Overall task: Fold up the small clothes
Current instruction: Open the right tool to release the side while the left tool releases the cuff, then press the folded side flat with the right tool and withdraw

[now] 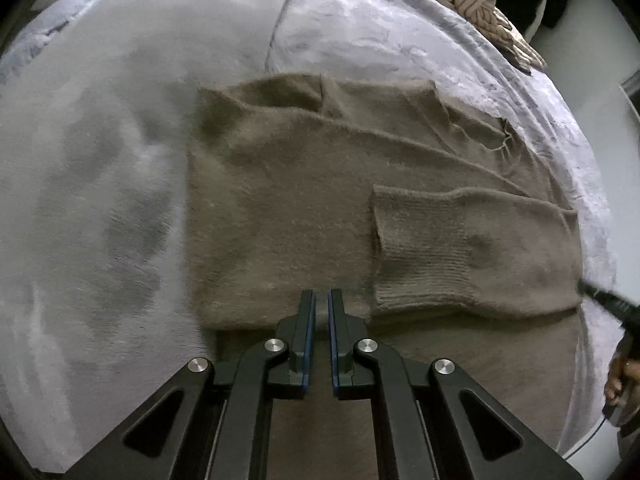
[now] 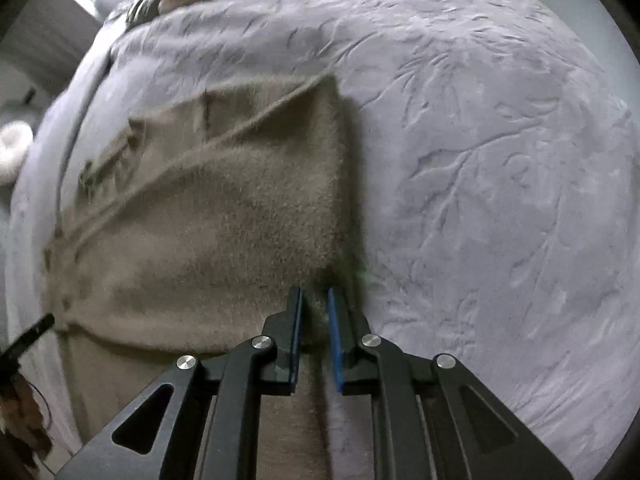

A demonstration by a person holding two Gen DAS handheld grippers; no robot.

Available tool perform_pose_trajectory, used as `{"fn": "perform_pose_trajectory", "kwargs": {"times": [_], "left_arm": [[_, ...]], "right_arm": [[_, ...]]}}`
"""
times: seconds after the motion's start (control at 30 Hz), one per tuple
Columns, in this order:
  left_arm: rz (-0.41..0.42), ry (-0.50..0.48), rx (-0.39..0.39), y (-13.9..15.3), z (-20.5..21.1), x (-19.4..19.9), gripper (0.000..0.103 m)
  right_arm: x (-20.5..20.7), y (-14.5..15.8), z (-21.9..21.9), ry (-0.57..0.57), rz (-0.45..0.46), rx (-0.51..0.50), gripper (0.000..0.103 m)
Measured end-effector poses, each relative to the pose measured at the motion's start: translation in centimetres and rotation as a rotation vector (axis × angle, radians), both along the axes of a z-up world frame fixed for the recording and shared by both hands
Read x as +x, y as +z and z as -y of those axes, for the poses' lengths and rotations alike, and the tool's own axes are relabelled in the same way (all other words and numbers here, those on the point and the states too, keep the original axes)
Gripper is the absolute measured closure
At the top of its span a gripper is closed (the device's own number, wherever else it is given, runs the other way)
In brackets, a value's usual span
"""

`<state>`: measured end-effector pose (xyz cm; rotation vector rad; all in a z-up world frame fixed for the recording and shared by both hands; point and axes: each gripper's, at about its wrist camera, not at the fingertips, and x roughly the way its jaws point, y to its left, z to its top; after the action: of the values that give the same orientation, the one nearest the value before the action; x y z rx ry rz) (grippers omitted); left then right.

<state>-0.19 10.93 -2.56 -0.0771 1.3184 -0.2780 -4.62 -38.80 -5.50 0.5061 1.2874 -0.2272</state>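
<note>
The brown sweater (image 1: 288, 208) is a fuzzy, matt knitted cloth with a ribbed cuff (image 1: 420, 248) at the right of the frame, it lies on a soft grey blanket (image 2: 500, 160) with pressed pattern, and the grippers look matt black plastic with shiny metal pins.

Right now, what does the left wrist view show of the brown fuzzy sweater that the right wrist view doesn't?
Only the left wrist view shows the ribbed knit cuff of a sleeve folded across the brown fuzzy sweater, and the grey plush blanket beside it.

Only the right wrist view shows the sweater's straight folded edge against the lavender embossed bedspread, with the right gripper over that edge.

Both show the sweater lying partly folded on the bedspread, and a patterned cloth at the far edge.
</note>
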Motion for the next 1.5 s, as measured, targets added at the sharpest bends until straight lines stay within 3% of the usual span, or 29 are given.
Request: {"fn": "perform_pose_trajectory", "kwargs": {"times": [0.13, 0.27, 0.47, 0.6, 0.77, 0.93, 0.97, 1.0, 1.03, 1.07, 1.17, 1.37, 1.5], "left_arm": [[0.063, -0.018, -0.035, 2.5, 0.5, 0.2, 0.095], [0.073, -0.043, -0.079, 2.9, 2.6, 1.0, 0.095], [-0.015, -0.103, 0.052, -1.7, 6.1, 1.3, 0.095], [-0.015, -0.072, 0.044, -0.9, 5.3, 1.2, 0.095], [-0.027, -0.047, 0.111, -0.3, 4.6, 0.7, 0.095], [-0.048, -0.045, 0.129, -0.3, 4.3, -1.0, 0.095], [-0.053, -0.047, 0.137, -0.3, 4.3, -1.3, 0.091], [-0.057, -0.048, 0.141, -0.3, 4.3, -1.6, 0.055], [-0.058, -0.043, 0.153, -0.2, 4.3, -1.9, 0.008], [-0.043, -0.031, 0.174, 0.1, 4.2, -2.2, 0.0], [-0.018, -0.052, 0.2, 1.0, 4.3, -3.1, 0.0], [-0.074, -0.046, 0.253, 1.3, 4.3, -4.0, 0.0], [-0.094, -0.035, 0.265, 1.7, 3.5, -4.8, 0.0]], "right_arm": [[0.3, 0.2, -0.3, 0.023, -0.011, -0.018, 0.086], [0.7, 0.0, -0.7, 0.025, -0.013, -0.018, 0.08], [0.9, 0.0, -1.2, 0.052, -0.019, -0.037, 0.075], [1.4, -0.1, -1.4, 0.026, -0.024, -0.021, 0.07], [1.4, 0.8, -2.4, 0.03, -0.026, -0.027, 0.053], [0.7, 1.4, -3.6, 0.032, -0.043, -0.013, 0.053], [0.5, 1.4, -3.9, 0.031, -0.047, -0.009, 0.053], [0.2, 1.6, -4.2, 0.031, -0.053, -0.005, 0.053], [0.0, 1.6, -4.4, 0.03, -0.056, -0.002, 0.053], [-0.3, 1.7, -4.7, 0.029, -0.059, 0.003, 0.053], [-1.1, 1.7, -5.6, 0.03, -0.075, 0.019, 0.051], [-2.2, 2.3, -7.8, 0.05, -0.089, 0.062, 0.031], [-3.1, 3.1, -9.7, 0.066, -0.074, 0.092, 0.03]]}}
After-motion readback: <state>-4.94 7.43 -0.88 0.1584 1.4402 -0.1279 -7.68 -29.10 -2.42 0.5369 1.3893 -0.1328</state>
